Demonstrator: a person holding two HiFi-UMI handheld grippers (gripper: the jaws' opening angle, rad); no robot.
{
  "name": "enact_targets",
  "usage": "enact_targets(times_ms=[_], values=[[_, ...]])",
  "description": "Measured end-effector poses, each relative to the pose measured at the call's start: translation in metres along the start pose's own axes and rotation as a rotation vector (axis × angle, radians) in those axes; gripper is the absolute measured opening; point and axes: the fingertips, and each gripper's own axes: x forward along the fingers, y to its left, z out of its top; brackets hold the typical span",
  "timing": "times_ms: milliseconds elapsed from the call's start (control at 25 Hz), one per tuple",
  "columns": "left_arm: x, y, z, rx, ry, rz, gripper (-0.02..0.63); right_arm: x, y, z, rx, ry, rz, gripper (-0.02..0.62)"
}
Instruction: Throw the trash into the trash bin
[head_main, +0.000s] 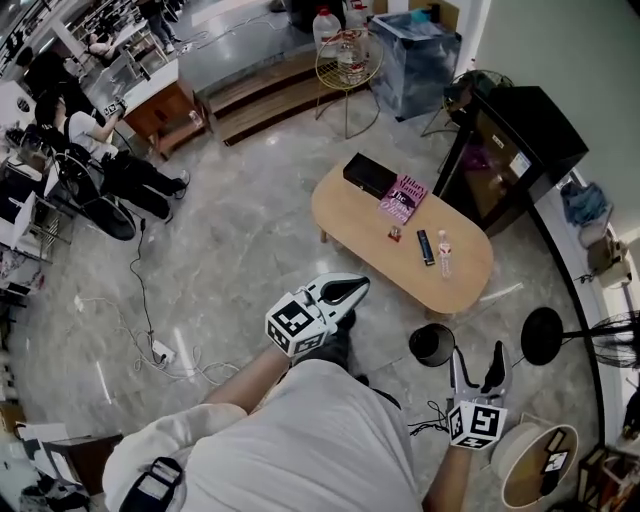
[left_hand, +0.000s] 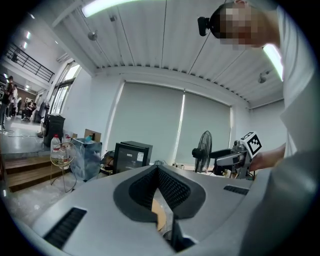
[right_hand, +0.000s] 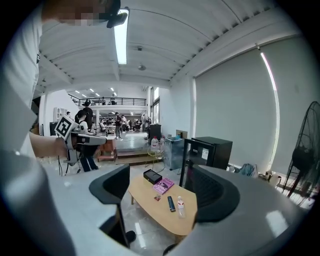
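A light wooden oval table holds a clear plastic bottle, a small red wrapper, a black remote, a pink book and a black box. A round black trash bin stands on the floor at the table's near edge. My left gripper is shut and empty, held left of the bin. My right gripper is open and empty, just right of the bin. In the right gripper view the bottle and table show between the jaws of the right gripper. The left gripper points at the far wall.
A black cabinet stands behind the table. A floor fan and a round pale tub are at my right. A wire side table stands farther back. Cables and a power strip lie on the floor at left, near seated people.
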Motion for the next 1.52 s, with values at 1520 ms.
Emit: enact_targets(times_ms=[1520], values=[[0.205,0.191,-0.079,-0.096,0.205,-0.159,0.006,0.291,-0.046,-0.069,0.061,0.316,0.047,0.402]])
